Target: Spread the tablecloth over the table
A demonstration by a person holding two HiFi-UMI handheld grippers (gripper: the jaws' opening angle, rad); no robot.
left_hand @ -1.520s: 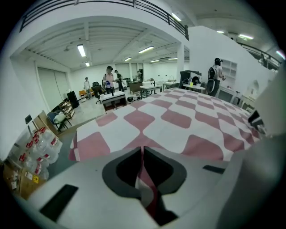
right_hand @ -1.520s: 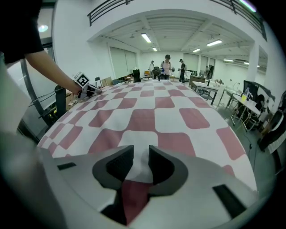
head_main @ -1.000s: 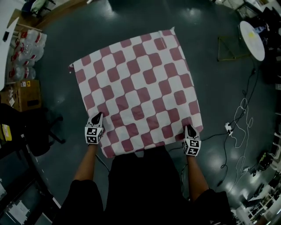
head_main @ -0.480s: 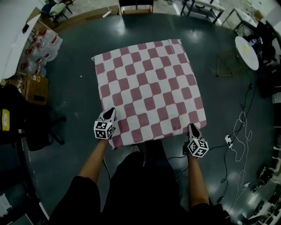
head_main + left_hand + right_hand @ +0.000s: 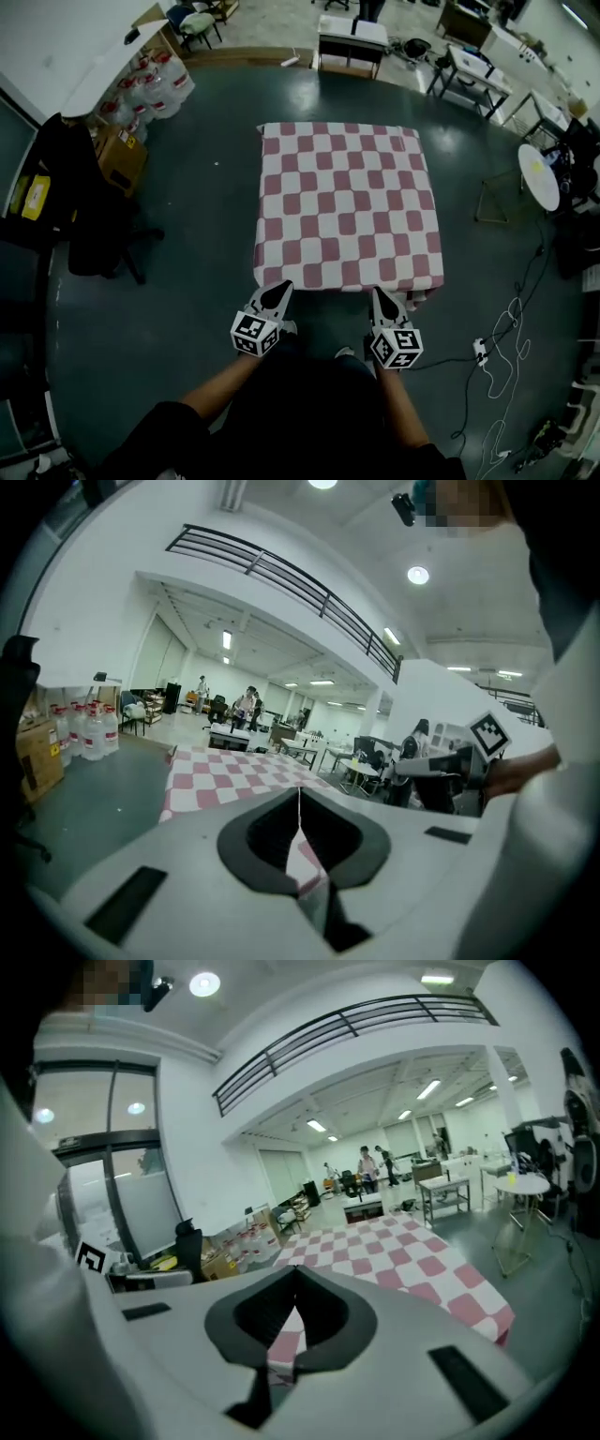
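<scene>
The red-and-white checked tablecloth [image 5: 347, 206] lies flat over the square table, its edges hanging down the sides. It shows ahead in the left gripper view [image 5: 225, 771] and in the right gripper view [image 5: 403, 1251]. My left gripper [image 5: 280, 289] is held up just short of the cloth's near left corner, jaws shut [image 5: 300, 794] with nothing between them. My right gripper [image 5: 380, 293] hovers by the near edge, left of the near right corner. Its jaws have just been closing and now meet [image 5: 298, 1274] with no cloth in them.
Water bottles [image 5: 155, 80] and a cardboard box [image 5: 122, 155] stand at the far left, with a black chair [image 5: 84, 206] beside them. Desks [image 5: 352, 37] stand beyond the table. A round white table [image 5: 539, 178] and floor cables [image 5: 497, 347] are on the right.
Both grippers have left the cloth's near edge and drawn back and up toward my body. The view has pulled back, so the whole covered table now shows farther off.
</scene>
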